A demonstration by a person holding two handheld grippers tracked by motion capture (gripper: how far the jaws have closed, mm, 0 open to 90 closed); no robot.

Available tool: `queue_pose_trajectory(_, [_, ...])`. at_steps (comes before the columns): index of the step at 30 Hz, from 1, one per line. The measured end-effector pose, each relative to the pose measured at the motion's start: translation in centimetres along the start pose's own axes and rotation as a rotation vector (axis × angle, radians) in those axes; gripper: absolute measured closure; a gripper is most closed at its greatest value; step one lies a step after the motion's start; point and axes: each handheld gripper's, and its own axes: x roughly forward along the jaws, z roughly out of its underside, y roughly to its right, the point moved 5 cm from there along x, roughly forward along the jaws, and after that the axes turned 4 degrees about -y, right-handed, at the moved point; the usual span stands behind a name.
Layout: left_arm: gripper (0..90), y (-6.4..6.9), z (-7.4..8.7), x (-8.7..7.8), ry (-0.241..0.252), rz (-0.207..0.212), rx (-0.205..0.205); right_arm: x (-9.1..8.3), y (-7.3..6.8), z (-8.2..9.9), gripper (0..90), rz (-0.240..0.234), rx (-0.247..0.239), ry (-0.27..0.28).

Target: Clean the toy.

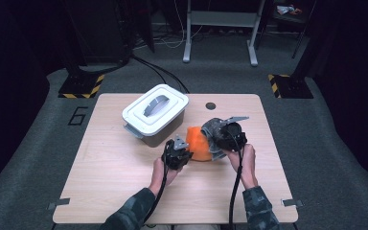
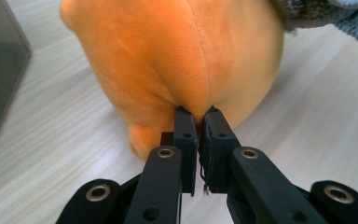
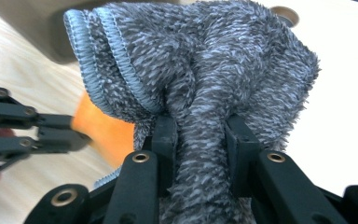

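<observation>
Orange plush sits at the middle of the wooden table (image 1: pixel 124 187) in the high view: the orange plush toy (image 1: pixel 197 144) lies between my 2 grippers, with a grey fuzzy cloth (image 1: pixel 211 132) draped against its right side. My left gripper (image 1: pixel 178 152) meets the toy from the near left, my right gripper (image 1: pixel 228 135) is on the cloth, and a grey bin with a white lid (image 1: pixel 155 114) stands just behind and to the left of the toy, close to it. From the left gripper view, my 2 black jaws are nearly together, pinching a small fold of the toy (image 2: pixel 177 60) along its seam; the toy rests on the table (image 2: pixel 60 130), the cloth's edge (image 2: pixel 326 14) shows at the top right. From the right gripper view, my jaws are clamped on a thick bunched fold of the cloth (image 3: pixel 200 93), whose ribbed blue-grey hem curls at the upper left; the toy (image 3: pixel 107 133) peeks out beneath it, with my left gripper (image 3: pixel 81 137) touching it from the left.
</observation>
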Motion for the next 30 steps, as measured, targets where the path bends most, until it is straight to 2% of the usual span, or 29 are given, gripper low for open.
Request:
queue_pose_trajectory(5, [85.5,0.5,-0.1,-0.7,0.015,0.039,-0.018,-0.5,-1.9,-0.8,69.5,-0.033,-0.035,0.009])
queue_pose_trajectory(9, [85.4,0.6,0.0,-0.8,0.013,0.047,-0.018,0.3,-3.5,-1.2,69.5,-0.059,-0.073,-0.001])
queue_pose_trajectory(12, [85.4,0.4,0.0,-0.7,0.01,0.043,-0.02,1.4,-4.0,-1.1,69.5,-0.033,-0.087,-0.031])
queue_pose_trajectory(14, [85.3,0.3,0.0,-0.6,0.008,0.042,-0.026,2.0,-4.1,-1.0,69.6,-0.011,-0.106,-0.03])
queue_pose_trajectory(15, [85.3,0.2,0.1,-0.5,0.001,0.043,-0.03,2.1,-4.1,-1.0,69.7,-0.003,-0.1,-0.039])
queue_pose_trajectory(19, [85.3,0.2,0.2,-0.4,0.011,0.051,-0.051,2.2,-4.0,-0.9,69.8,0.012,-0.117,-0.041])
queue_pose_trajectory(30, [85.2,0.0,0.3,-0.3,0.004,0.047,-0.042,1.9,-1.5,0.1,69.8,0.034,-0.056,-0.046])
